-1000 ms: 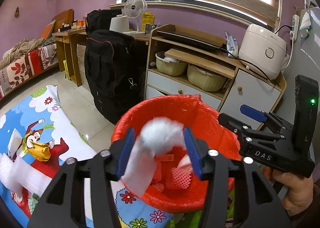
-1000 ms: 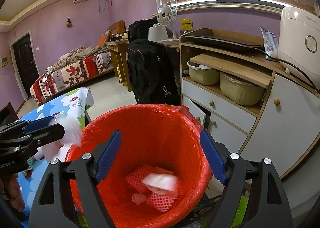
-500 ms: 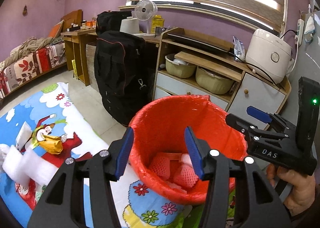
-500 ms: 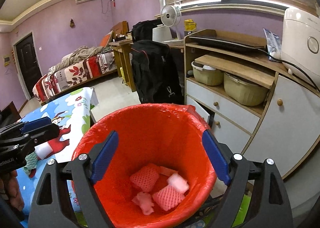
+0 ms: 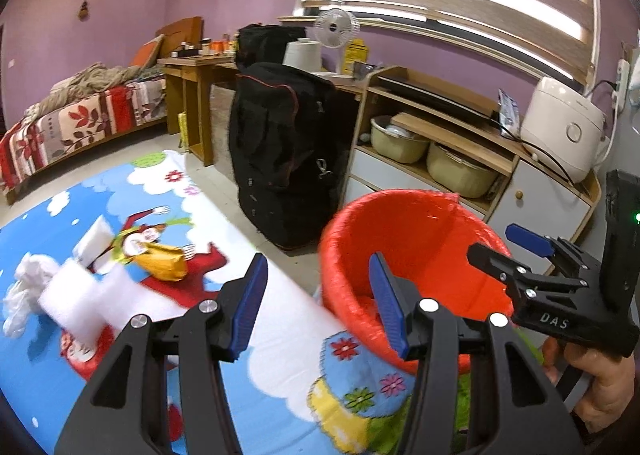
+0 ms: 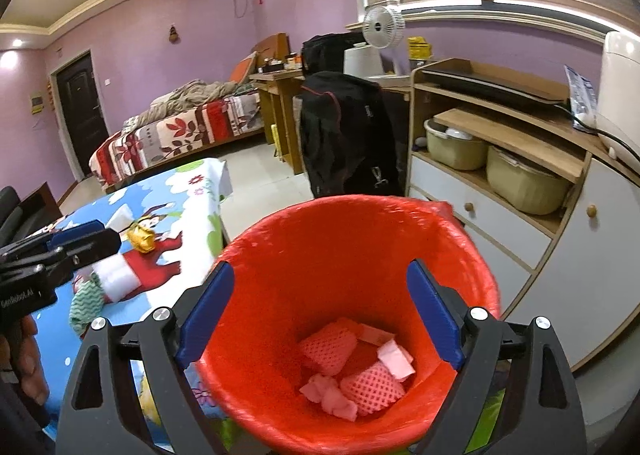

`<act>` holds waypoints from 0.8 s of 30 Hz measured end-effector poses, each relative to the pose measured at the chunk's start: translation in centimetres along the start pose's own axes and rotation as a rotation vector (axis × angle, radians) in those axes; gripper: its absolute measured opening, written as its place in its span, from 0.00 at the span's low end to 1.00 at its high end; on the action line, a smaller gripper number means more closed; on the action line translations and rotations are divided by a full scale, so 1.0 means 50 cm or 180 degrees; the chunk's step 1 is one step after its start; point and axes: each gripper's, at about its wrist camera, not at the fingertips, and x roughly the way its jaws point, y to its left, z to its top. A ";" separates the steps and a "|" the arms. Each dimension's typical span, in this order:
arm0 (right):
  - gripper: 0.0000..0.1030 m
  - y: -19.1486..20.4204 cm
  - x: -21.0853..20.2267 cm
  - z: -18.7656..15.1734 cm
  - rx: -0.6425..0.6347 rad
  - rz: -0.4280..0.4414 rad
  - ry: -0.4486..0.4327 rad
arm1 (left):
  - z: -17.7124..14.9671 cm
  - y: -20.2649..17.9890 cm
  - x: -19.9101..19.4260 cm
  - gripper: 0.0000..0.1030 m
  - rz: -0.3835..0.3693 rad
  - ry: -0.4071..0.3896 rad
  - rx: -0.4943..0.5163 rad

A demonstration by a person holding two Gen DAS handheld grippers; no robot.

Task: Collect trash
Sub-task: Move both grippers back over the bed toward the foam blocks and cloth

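Nearest, left gripper [image 5: 318, 287]: spread partway, nothing between the blue pads, aimed over the near edge of the bench [image 5: 280, 339] beside the bin. Right gripper [image 6: 320, 275]: jaws opening, nearly at their widest, also nothing between them, hanging right above the mouth of the red bin [image 6: 360, 223].

Just beyond, inside the bin, lined with a red bag: two pink mesh foam sleeves [image 6: 328, 349], a pale flat scrap [image 6: 396, 359] and a soft pink wad [image 6: 332, 395], all lying on the bottom. So part of the job looks done, with several pieces binned and neither gripper carrying anything.

Further out on the bench, over its cartoon-printed cloth, more left to collect:
- a thick white foam sheet [image 5: 76, 299], blurred, lying flat
- a crumpled white plastic bag [image 5: 28, 287] touching the far end of that sheet
- a small white block [image 5: 94, 245] just behind them
- a crumpled gold wrapper [image 6: 140, 237], near the block
- a green zigzag-patterned bundle [image 6: 86, 303], just beside the foam sheet in the right view; rubbish or cloth, hard to tell

Judged from this: roughly midway, perhaps a little under. About as many pieces waiting on the bench as already sit in the bin. Next in line, probably the foam sheet, closest to the left gripper.

Beyond the bench, nothing that reads as trash: black luggage, a cupboard, a bed.
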 end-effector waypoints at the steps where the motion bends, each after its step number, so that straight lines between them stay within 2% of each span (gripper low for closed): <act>1: 0.80 0.009 0.001 -0.001 -0.0017 0.0029 0.0009 | -0.002 0.009 -0.006 0.50 0.0025 -0.0006 -0.0024; 24: 0.81 0.215 0.030 -0.010 -0.0439 0.0601 0.0176 | -0.060 0.198 -0.126 0.50 0.0584 -0.0152 -0.0488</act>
